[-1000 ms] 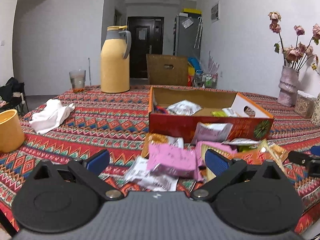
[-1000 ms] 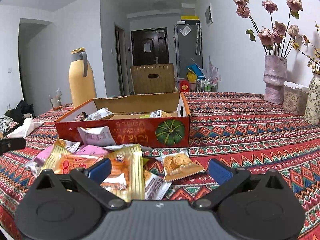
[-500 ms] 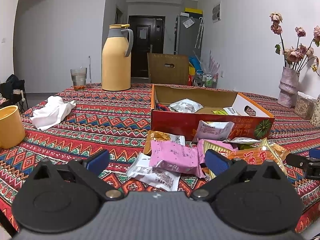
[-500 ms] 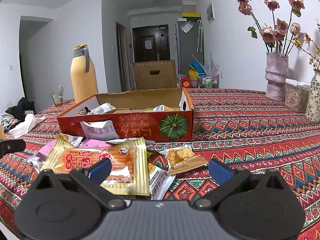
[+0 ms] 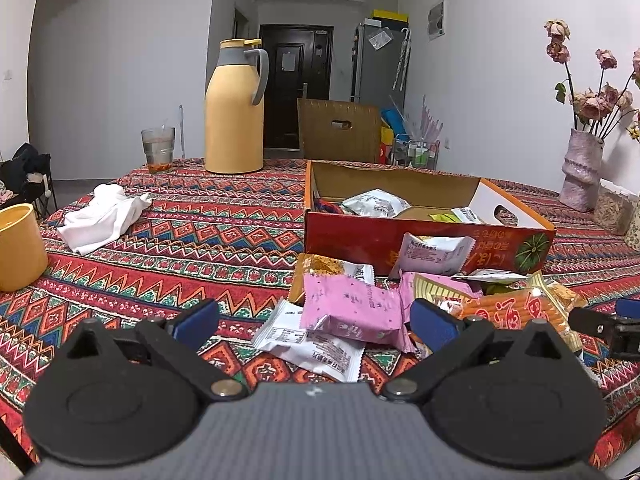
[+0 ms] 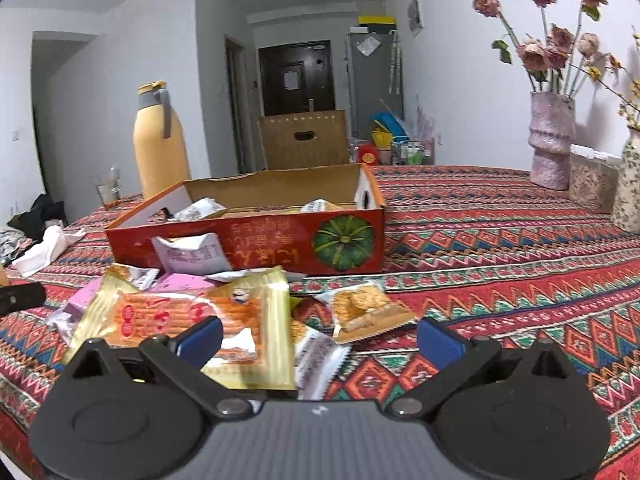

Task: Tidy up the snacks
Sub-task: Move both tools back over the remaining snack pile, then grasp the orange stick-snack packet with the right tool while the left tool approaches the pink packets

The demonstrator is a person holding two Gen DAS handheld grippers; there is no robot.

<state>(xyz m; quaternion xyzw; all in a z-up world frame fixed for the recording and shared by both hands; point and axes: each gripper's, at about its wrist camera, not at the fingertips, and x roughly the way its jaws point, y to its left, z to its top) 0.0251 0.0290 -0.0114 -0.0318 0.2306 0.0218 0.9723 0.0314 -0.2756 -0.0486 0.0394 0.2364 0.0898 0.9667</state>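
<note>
A red cardboard box (image 5: 348, 242) (image 6: 264, 248) with a pumpkin picture holds a few snack packets. In front of it lies a loose pile of packets: a pink one (image 5: 352, 306), a white one (image 5: 310, 340), a large orange-and-gold one (image 6: 192, 320) (image 5: 508, 312) and a small cracker packet (image 6: 364, 310). My left gripper (image 5: 314, 322) stands open just short of the pink and white packets. My right gripper (image 6: 318, 338) is open over the near edge of the pile, its left finger in front of the orange-and-gold packet. Neither holds anything.
A yellow thermos jug (image 5: 236, 108), a glass (image 5: 158, 150), a white cloth (image 5: 102, 216) and a yellow cup (image 5: 18, 246) stand on the patterned tablecloth to the left. Vases with dried roses (image 6: 550, 148) and a jar (image 6: 592, 182) line the right side.
Both grippers have pulled back and risen a little, so the snack pile and box sit lower and farther in each view. Both stay open; no packet moved.
</note>
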